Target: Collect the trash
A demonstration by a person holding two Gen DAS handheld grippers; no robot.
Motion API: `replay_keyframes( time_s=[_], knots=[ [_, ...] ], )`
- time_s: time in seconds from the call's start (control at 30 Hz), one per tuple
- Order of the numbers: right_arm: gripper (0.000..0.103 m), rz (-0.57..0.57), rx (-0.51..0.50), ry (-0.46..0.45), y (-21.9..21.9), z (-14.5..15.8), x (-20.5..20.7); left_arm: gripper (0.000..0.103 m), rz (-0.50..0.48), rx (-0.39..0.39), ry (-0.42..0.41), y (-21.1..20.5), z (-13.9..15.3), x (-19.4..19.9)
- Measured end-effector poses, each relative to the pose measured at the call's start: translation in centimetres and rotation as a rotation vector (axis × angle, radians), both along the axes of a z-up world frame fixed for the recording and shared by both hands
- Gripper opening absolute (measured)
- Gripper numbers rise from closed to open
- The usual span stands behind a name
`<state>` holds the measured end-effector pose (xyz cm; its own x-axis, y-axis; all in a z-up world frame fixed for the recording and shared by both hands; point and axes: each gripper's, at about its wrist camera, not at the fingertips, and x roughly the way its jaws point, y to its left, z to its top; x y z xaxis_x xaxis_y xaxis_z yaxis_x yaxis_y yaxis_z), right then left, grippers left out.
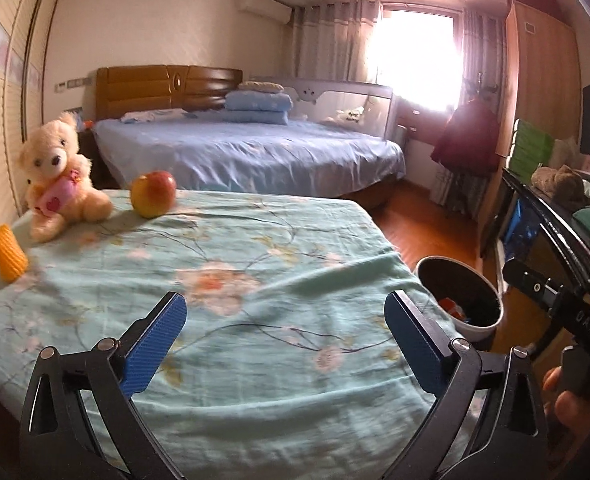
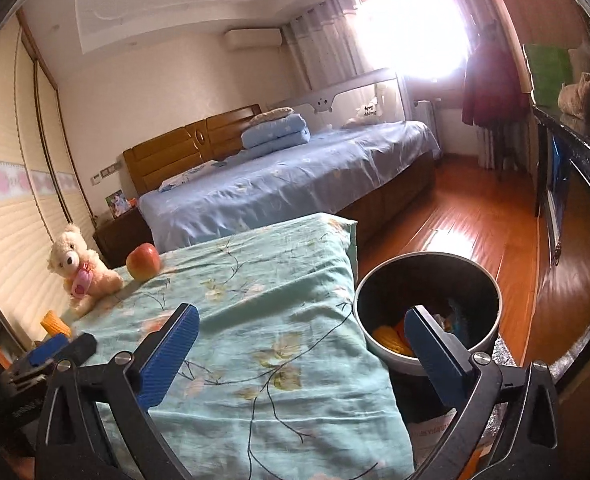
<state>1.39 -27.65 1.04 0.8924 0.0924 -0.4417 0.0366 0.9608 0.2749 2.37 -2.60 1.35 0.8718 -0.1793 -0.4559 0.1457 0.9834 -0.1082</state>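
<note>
Between pickups: left gripper (image 1: pixel 285 340) and right gripper (image 2: pixel 301 350) both spread wide, nothing held. One bin (image 2: pixel 491 300) on the floor right of the table (image 1: pixel 255 280), with a corn piece (image 2: pixel 391 338) already inside. Left on the cloth, far left: one corn cob (image 1: pixel 7 254), one apple (image 1: pixel 153 194), one teddy bear (image 1: pixel 61 172). Likely next: reach far left for a leftover, probably the cob

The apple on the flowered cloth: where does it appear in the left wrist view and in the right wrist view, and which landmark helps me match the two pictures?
Left wrist view: the apple is in the upper left, at the far edge of the flowered cloth, right of the teddy bear.
Right wrist view: the apple is at middle left, again at the cloth's far edge, right of the teddy bear.
Shared landmark: the teddy bear beside it.
</note>
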Motion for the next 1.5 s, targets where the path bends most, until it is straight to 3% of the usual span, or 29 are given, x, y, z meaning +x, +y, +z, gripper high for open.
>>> replay_keyframes(
  time_s=[0.7, 1.5],
  knots=[
    [0.103, 0.021, -0.101, -0.052, 3.1, -1.0, -1.4, 0.102, 0.041, 0.082, -0.089, -0.3, 0.3, -2.1],
    [0.103, 0.023, -0.110, -0.059, 3.5, -0.9, -1.6, 0.102, 0.038, 0.077, -0.069, -0.3, 0.4, -2.0]
  ],
)
